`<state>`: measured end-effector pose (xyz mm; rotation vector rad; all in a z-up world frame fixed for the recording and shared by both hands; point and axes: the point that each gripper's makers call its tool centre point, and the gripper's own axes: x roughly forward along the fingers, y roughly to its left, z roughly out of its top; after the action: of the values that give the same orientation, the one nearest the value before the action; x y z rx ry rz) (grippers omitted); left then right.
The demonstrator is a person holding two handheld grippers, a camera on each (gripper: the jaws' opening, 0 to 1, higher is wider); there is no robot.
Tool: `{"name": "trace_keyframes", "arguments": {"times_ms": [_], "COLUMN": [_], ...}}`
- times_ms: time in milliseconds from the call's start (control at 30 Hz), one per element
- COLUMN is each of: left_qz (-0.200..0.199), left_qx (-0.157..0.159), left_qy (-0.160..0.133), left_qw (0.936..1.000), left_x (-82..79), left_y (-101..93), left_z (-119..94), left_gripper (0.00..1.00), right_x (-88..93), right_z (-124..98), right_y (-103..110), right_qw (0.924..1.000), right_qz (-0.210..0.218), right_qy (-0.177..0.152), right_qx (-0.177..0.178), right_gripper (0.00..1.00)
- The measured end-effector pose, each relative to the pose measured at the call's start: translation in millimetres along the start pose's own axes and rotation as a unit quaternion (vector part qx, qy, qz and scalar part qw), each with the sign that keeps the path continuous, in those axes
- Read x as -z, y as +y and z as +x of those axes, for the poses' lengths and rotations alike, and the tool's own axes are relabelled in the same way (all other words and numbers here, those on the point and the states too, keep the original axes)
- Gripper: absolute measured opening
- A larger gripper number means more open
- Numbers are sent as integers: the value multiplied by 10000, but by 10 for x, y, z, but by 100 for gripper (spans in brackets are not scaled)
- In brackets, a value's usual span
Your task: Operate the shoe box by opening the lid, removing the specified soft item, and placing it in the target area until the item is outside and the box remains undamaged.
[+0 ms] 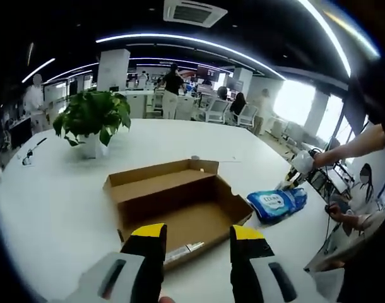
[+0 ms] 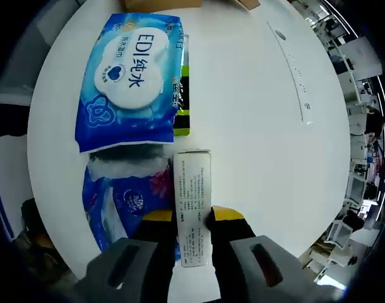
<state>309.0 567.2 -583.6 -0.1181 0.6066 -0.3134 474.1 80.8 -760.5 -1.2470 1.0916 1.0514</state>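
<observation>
In the left gripper view, the left gripper (image 1: 197,243) has its yellow-tipped fingers spread wide with nothing between them. Straight ahead of the fingers, the shoe box (image 1: 178,205) lies opened flat on the white counter (image 1: 60,202), its lid folded back on the far side; its near edge passes behind the two fingertips. Beyond the right finger, just off the box's corner, rests a blue wipes pack (image 1: 276,203). Far past the left finger stands a potted plant (image 1: 91,120). A person's arm (image 1: 344,148) reaches in from the right.

In the right gripper view, the right gripper (image 2: 192,218) has its fingers closed in on a slim white carton (image 2: 194,205), which stands up between them. Ahead and left of the fingers the blue wipes pack (image 2: 130,79) lies on the counter (image 2: 262,126), overlapping a second blue pack (image 2: 126,196) beside the left finger. A green-edged packet (image 2: 182,101) lies against the wipes pack's right side.
</observation>
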Motion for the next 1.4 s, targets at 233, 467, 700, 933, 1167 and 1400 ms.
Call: {"name": "trace_keyframes", "arguments": {"times_ms": [233,467,700,933,1167,1400], "left_qz": [16,17,-15,-3,58,25], "left_qx": [60,97,201,357,493,552], "left_qy": [12,11,-41,-49,-82,-151], "left_qw": [10000,10000,9998,9994,9987,9984], "left_x": [-13,-14,-26,-16,-35,-53], "left_y": [-17,-6,-37,-112,-175,-167], "left_z": [42,78,122,151,184,157], "left_gripper": [41,41,41,41,41,41], "right_x": [0,9,111,186,252,112], "right_z": [3,-66,-177,-359,-523,-758], "right_y": [-9,-28,16,27,32,-54], "right_qw": [10000,9997,9988,9956,9860,9290], "right_qz": [48,236,477,906,1611,3457], "right_qy": [-16,-66,-59,-208,-348,-1231], "right_qx": [7,60,28,122,247,485], "right_gripper": [19,22,24,26,26,24]}}
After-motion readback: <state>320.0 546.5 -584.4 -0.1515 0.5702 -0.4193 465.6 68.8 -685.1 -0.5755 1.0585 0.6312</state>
